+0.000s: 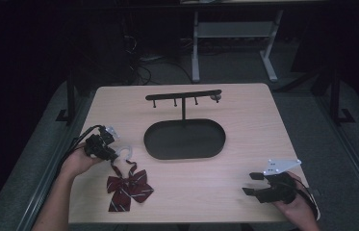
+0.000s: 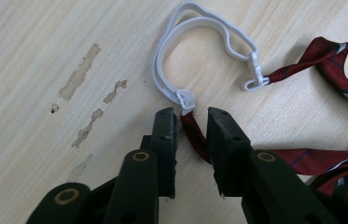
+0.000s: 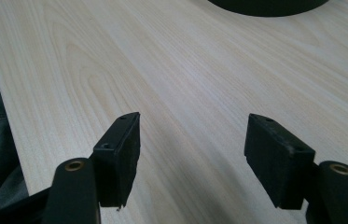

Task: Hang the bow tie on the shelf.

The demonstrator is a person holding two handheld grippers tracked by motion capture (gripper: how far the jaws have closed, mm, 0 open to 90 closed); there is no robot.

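Observation:
A dark red striped bow tie [image 1: 129, 188] lies on the wooden table near its front left, with a white elastic neck loop [image 2: 195, 51] stretched out beyond it. My left gripper [image 2: 192, 116] points down at the thin red strap [image 2: 195, 135] just below the loop's white clasp. The strap runs between the jaws, which stand a little wider than it, so the gripper is open. In the high view the left gripper [image 1: 114, 156] sits at the loop [image 1: 125, 153]. My right gripper [image 1: 251, 184] rests low near the front right edge, open and holding nothing [image 3: 192, 135].
A black oval tray [image 1: 167, 147] with an upright post and a hook bar [image 1: 184, 95] stands at the table's middle back; its rim [image 3: 269, 5] shows in the right gripper view. Pale scuff marks [image 2: 80, 74] dot the wood left of the loop. The table edge is close beside the right gripper.

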